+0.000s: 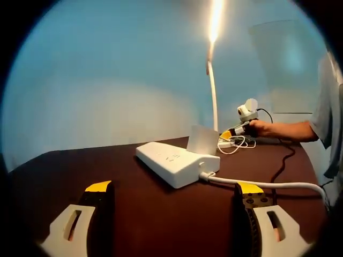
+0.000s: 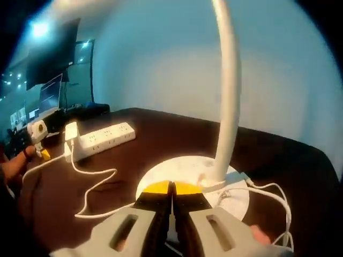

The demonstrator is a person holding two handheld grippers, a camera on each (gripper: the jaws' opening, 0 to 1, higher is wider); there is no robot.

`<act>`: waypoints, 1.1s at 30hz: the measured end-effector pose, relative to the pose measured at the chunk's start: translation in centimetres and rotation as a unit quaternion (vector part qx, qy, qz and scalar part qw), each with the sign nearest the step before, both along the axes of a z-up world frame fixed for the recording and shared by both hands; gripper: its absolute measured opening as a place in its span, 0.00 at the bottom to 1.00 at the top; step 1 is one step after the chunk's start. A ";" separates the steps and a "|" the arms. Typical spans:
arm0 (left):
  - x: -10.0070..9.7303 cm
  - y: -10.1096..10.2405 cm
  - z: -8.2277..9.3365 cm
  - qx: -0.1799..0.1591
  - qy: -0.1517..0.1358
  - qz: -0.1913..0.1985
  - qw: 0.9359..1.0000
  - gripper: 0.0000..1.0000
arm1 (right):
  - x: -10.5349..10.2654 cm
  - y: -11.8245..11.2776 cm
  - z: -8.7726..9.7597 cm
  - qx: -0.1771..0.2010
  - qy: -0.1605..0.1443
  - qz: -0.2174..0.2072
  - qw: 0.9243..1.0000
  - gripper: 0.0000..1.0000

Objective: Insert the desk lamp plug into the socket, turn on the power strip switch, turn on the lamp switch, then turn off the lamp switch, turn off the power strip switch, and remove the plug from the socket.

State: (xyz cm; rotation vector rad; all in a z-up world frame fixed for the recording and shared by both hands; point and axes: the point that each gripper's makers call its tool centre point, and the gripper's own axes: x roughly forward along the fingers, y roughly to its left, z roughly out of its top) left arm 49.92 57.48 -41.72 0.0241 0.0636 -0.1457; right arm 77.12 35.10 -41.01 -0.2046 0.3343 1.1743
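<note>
Right tongs (image 2: 172,188) closed on lit lamp's base (image 2: 161,174) — touching.

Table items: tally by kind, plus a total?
Power strip: 1
Desk lamp: 1, lit
White cables: 2, the strip's lead and the lamp's cord
Handheld tools: 2, the left tool with jaws apart and the right tool with jaws together at the lamp base
Total: 6
</note>
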 end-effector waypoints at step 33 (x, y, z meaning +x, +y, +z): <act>-0.1 -1.3 -0.3 -0.002 0.007 -0.008 1.000 0.88 | -7.2 -1.3 13.5 0.024 -0.019 0.059 0.998 0.21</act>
